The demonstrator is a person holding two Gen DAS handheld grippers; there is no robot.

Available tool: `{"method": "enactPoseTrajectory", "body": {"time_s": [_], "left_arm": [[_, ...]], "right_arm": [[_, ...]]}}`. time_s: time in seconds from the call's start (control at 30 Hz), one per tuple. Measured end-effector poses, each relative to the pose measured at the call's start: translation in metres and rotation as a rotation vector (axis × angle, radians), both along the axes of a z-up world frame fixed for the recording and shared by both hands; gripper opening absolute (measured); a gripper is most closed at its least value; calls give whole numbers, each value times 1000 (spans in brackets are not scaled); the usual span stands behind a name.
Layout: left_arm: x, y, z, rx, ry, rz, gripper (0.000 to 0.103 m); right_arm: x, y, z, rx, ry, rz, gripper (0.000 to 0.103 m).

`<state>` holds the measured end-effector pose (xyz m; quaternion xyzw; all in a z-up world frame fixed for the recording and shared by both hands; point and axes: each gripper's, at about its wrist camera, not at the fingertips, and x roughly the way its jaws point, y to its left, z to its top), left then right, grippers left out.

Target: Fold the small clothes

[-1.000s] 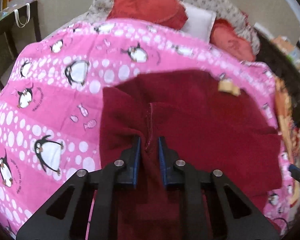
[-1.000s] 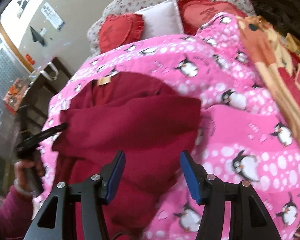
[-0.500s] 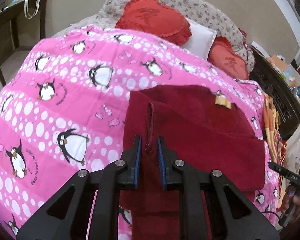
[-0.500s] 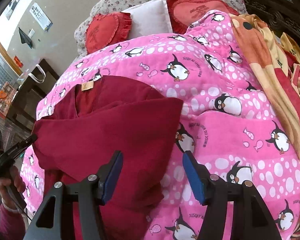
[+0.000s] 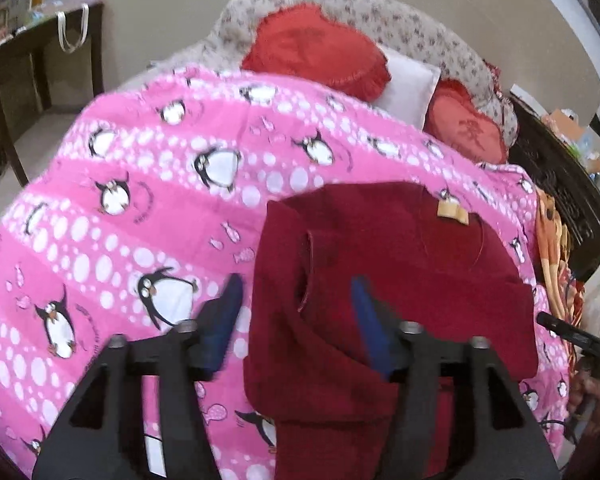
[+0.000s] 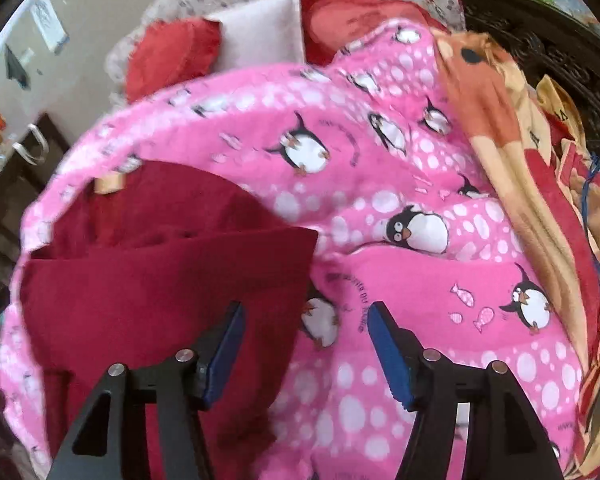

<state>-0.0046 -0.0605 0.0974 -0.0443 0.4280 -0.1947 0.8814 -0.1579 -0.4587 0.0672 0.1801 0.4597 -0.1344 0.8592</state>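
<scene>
- The left gripper (image 5: pixel 296 312) is opening, its pads clear of the dark red garment (image 5: pixel 380 280) whose edge lies between and ahead of them on the bed.
- The right gripper (image 6: pixel 304 340) is opening too, empty, the garment's corner just left of it.
- Next, I'd lift away straight so the thick, fleecy fold stays flat on the pink penguin quilt (image 5: pixel 140 200).
</scene>
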Motion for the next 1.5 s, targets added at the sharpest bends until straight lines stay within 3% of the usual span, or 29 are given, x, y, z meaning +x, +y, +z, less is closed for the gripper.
{"method": "enactPoseTrajectory", "body": {"time_s": [0.17, 0.27, 0.33, 0.47, 0.6, 0.7, 0.93, 1.07, 1.2, 1.43, 1.47, 1.5], "left_arm": [[-2, -21, -23, 72, 38, -42, 62], [3, -37, -56, 146, 114, -70, 62], [-3, -37, -58, 168, 98, -74, 62], [-18, -24, -41, 153, 100, -100, 62], [-47, -1, -26, 126, 85, -122, 62], [-75, 14, -21, 109, 103, -137, 62], [-135, 49, -22, 67, 206, -184, 62], [-161, 63, -24, 54, 236, -179, 65], [-183, 72, -35, 59, 275, -170, 65], [-202, 75, -53, 63, 320, -151, 65], [-204, 71, -59, 67, 338, -159, 65], [-205, 69, -62, 65, 351, -167, 65]], "right_arm": [[-10, 38, -6, 40, 25, 154, 61], [-2, 47, -40, -85, 163, 155, 60], [-8, 38, -42, -23, 135, 121, 60], [-45, 31, -10, -27, 90, 86, 60], [-98, 32, 32, 94, -40, 138, 60], [-133, 47, 60, 90, -79, 155, 60], [-195, 64, 80, 18, 44, 165, 71], [-211, 86, 64, 125, 26, 219, 90], [-197, 121, 11, 285, 98, 233, 91], [-187, 138, -13, 409, 23, 180, 91], [-186, 137, -17, 396, 26, 171, 87], [-187, 138, -22, 364, 36, 165, 64]]}}
